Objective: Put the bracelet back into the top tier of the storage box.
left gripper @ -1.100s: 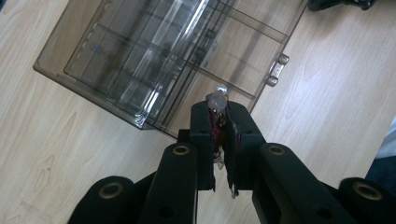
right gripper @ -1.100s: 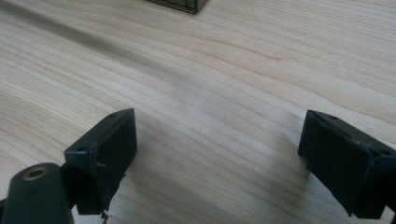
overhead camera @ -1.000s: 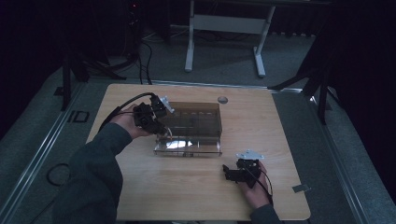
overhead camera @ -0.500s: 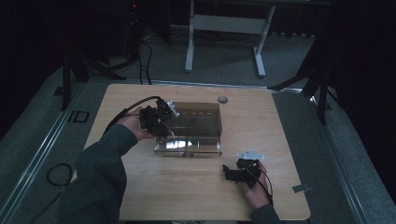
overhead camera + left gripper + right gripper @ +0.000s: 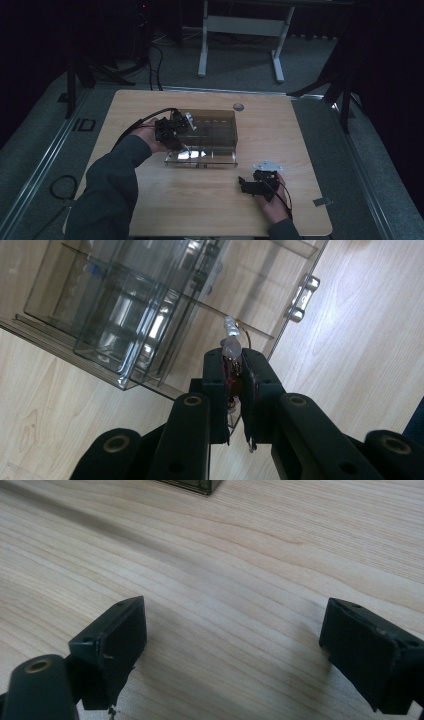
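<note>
while i am watching from afar, my left tool (image 5: 235, 365) is pinching one small part (image 5: 231, 340), a pale, translucent piece with a thin wire; its two jaws are standing nearly together on it. i am holding it just above the near-left corner of the one clear plastic box (image 5: 212, 135), which is sitting on the desk (image 5: 300, 140) a little left of centre. inside the box i am counting several clear dividers, though their exact number is hard to tell. one small latch (image 5: 302, 297) is showing on the box wall. my right tool (image 5: 235, 645) is resting low over bare wood, well apart from the box, its two jaws spread wide with nothing between them. one round grommet (image 5: 238, 106) is sitting near the far edge.
</note>
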Demonstrator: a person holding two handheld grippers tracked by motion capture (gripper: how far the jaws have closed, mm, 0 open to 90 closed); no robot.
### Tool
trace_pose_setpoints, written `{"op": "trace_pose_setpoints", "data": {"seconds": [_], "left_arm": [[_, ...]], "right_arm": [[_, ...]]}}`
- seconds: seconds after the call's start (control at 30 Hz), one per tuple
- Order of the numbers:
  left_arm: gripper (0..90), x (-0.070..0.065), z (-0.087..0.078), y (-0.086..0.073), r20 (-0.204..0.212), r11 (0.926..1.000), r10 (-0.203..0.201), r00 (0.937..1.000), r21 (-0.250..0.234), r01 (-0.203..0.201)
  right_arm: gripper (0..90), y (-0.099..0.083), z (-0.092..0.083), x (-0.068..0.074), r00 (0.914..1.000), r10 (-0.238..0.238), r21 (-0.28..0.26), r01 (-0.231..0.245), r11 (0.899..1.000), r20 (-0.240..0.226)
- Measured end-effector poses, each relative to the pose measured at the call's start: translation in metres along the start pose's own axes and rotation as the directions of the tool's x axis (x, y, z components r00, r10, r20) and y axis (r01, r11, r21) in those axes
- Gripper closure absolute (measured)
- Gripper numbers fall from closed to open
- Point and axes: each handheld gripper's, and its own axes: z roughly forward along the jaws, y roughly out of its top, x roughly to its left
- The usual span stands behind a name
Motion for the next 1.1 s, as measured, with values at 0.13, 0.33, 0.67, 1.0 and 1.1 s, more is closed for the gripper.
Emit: {"op": "trace_pose_setpoints", "data": {"seconds": [0.13, 0.33, 0.67, 1.0, 1.1], "left_arm": [[80.4, -0.001, 0.003, 0.0, -0.005, 0.9999, 0.0, 1.0, 0.016, 0.0], [75.8, -0.001, 0.002, 0.0, -0.01, 0.9999, -0.001, 1.0, 0.016, 0.001], [70.4, 0.0, -0.005, -0.005, -0.025, 0.9999, -0.013, 0.9996, -0.007, 0.013], [62.7, 0.005, -0.018, -0.019, -0.081, 0.9983, -0.052, 0.9953, -0.03, 0.05], [59.7, 0.006, -0.021, -0.024, -0.097, 0.9974, -0.067, 0.993, -0.035, 0.064]], "right_arm": [[11.2, 0.0, 0.0, 0.0, 1.0, 0.001, 0.0, -0.001, 1.0, 0.0], [11.2, 0.0, 0.0, 0.0, 1.0, 0.0, 0.0, 0.0, 1.0, 0.0], [11.2, 0.0, 0.0, 0.0, 1.0, 0.0, 0.0, 0.0, 1.0, 0.0], [11.2, 0.0, 0.0, 0.0, 1.0, 0.0, 0.0, 0.0, 1.0, 0.0], [11.2, 0.0, 0.0, 0.0, 1.0, 0.001, 0.0, -0.001, 1.0, 0.0]]}}
